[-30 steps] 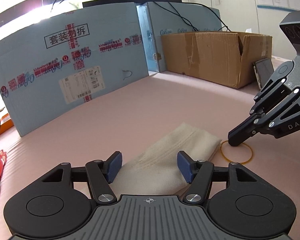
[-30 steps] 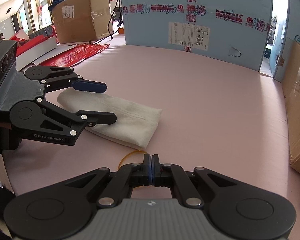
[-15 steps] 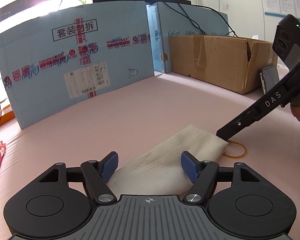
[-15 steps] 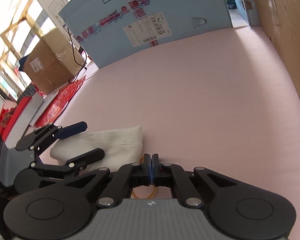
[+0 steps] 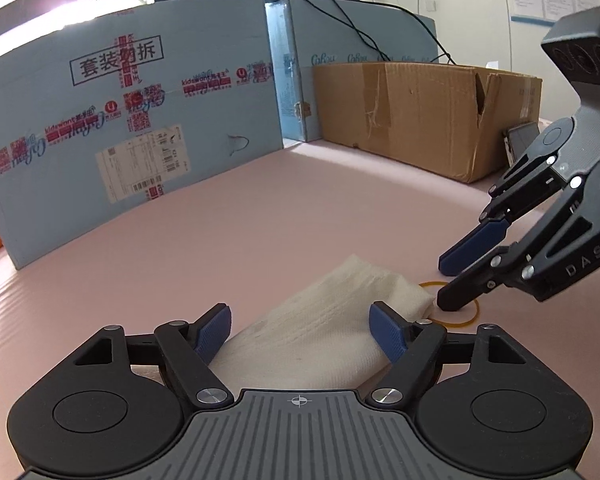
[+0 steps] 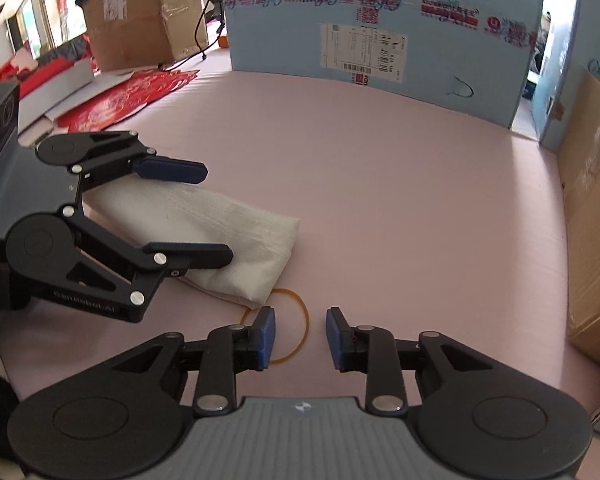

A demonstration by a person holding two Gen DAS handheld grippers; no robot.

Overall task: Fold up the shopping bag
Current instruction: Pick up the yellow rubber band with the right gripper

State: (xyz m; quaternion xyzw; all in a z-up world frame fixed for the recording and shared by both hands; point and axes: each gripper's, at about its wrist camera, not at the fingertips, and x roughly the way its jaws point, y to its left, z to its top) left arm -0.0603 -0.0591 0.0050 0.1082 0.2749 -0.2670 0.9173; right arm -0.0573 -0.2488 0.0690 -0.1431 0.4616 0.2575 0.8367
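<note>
From the left wrist, the left gripper (image 5: 300, 330) is opening, straddling the folded cream shopping bag (image 5: 332, 320) (pads off the cloth) at 6 o'clock on the pink table (image 5: 260, 216). From the right wrist, the right gripper (image 6: 300, 338) is opening, empty, above a rubber band (image 6: 296, 320) touching the bag's corner at 6 o'clock.

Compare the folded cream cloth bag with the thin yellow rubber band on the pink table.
The folded cream cloth bag is a thick, solid bundle; the thin yellow rubber band is a flat open loop. The bag lies between the left gripper's fingers, the band beneath the right gripper's. Both rest on the table, edges meeting.
</note>
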